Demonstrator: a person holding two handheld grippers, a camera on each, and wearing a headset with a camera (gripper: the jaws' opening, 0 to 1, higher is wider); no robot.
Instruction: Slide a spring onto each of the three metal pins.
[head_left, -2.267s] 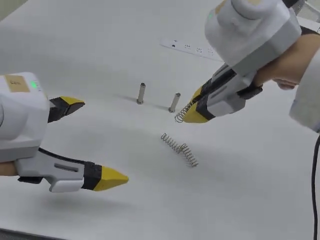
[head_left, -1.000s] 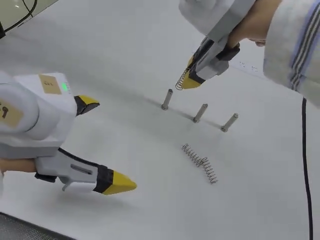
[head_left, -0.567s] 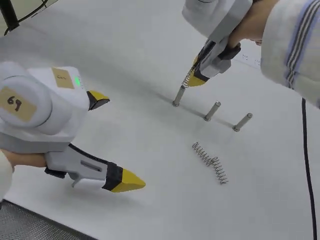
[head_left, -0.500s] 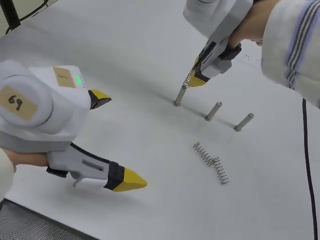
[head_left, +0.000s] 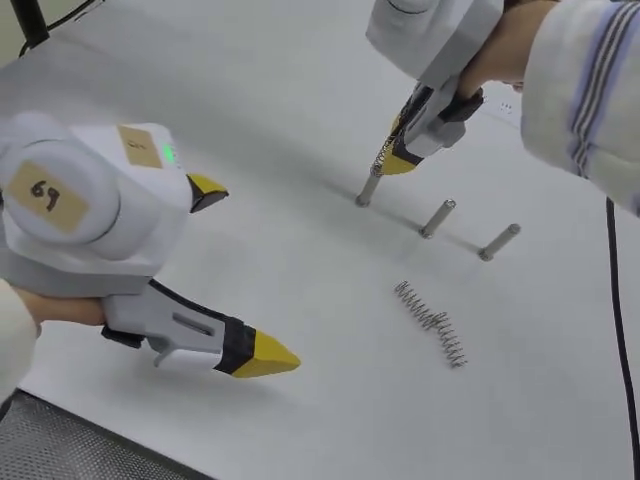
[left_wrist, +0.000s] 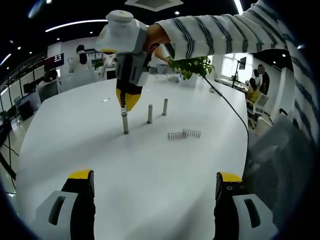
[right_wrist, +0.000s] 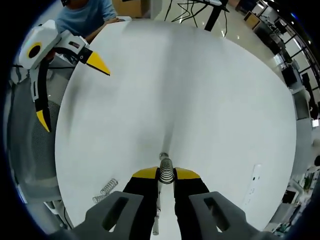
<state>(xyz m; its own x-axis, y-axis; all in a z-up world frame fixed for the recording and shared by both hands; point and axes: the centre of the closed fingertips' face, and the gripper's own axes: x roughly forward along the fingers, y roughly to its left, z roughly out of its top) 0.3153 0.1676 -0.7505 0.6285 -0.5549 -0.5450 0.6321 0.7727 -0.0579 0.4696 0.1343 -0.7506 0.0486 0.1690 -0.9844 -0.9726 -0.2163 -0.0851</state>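
Note:
Three metal pins stand in a row on the white table: the left pin (head_left: 368, 189), the middle pin (head_left: 437, 217) and the right pin (head_left: 499, 242). My right gripper (head_left: 398, 160) is shut on a spring (head_left: 381, 158), whose lower end sits over the top of the left pin (left_wrist: 125, 122). In the right gripper view the spring (right_wrist: 165, 174) is pinched between the yellow fingertips. Two loose springs (head_left: 431, 322) lie end to end on the table near the pins. My left gripper (head_left: 240, 270) hovers open at the near left with nothing between its fingers.
A white power strip (right_wrist: 253, 181) lies on the table beyond the pins. A black cable (head_left: 618, 330) runs along the right side. The near table edge (head_left: 90, 440) is at the bottom left. People sit at other tables in the background.
My right gripper has carried the spring down and left, from above the table to the top of the left pin. The left gripper has stayed open; the head camera has shifted.

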